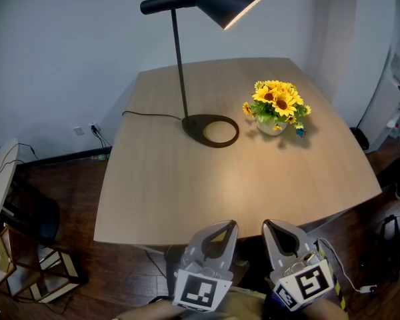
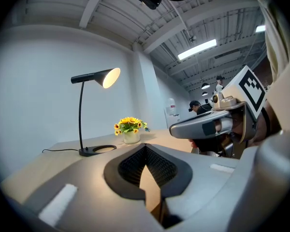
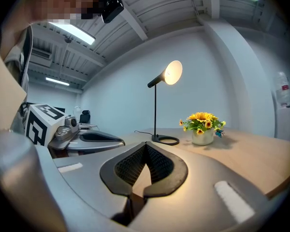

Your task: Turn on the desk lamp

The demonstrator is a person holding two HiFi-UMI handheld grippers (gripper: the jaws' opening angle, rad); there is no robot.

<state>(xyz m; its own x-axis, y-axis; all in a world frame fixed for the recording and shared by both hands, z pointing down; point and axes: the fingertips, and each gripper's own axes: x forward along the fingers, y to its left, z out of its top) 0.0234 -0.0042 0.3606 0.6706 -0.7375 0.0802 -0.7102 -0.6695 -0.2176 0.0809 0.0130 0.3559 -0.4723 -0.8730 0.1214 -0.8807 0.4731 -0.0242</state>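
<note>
A black desk lamp stands on the wooden table, its ring base near the middle. Its cone shade glows, and warm light falls on the tabletop. The lit shade also shows in the left gripper view, and the lamp appears in the right gripper view too. My left gripper and right gripper hover side by side at the table's near edge, far from the lamp. Both are shut with nothing between the jaws, as seen at the left gripper and the right gripper.
A small pot of sunflowers sits right of the lamp base. The lamp's cable runs off the table's left edge toward a wall socket. Wooden frames and a dark seat stand on the floor at left.
</note>
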